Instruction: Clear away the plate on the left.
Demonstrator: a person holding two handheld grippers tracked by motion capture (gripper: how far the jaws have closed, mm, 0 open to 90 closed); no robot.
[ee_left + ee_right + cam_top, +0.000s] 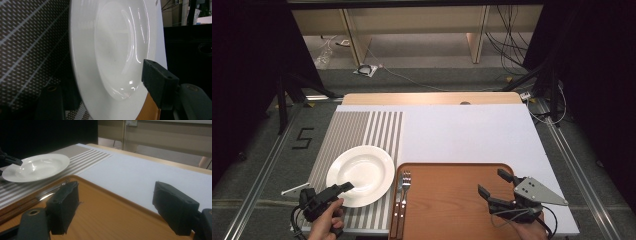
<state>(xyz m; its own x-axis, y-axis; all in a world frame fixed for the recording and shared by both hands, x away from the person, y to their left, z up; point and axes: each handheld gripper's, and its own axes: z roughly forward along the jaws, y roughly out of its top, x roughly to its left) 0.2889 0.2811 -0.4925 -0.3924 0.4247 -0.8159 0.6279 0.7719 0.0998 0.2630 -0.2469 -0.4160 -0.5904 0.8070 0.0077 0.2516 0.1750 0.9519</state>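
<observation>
High view: tabletop (472, 130) under a white sheet, with a striped grey placemat (362, 130) at the left and a brown tray (452, 200) at the near middle. White plate (360, 175) sits on the placemat, just beside the tray's left edge. It is round, glossy and deep-welled with a broad rim, and nothing lies on it. Fork (405, 185) and a wooden-handled knife (397, 212) lie side by side along the tray's left edge.

Left gripper (343, 188), held in the person's left hand (326, 225), sits at the plate's near rim. Left gripper view: jaws straddle the rim, one under it against the placemat, one above the inner face. They are partly spread, and the upper pad stands just clear of the plate, not yet pinching.

Right gripper (498, 184) hangs over the right part of the tray. Jaws are spread wide and hold nothing; the right gripper view shows bare tray between them.
</observation>
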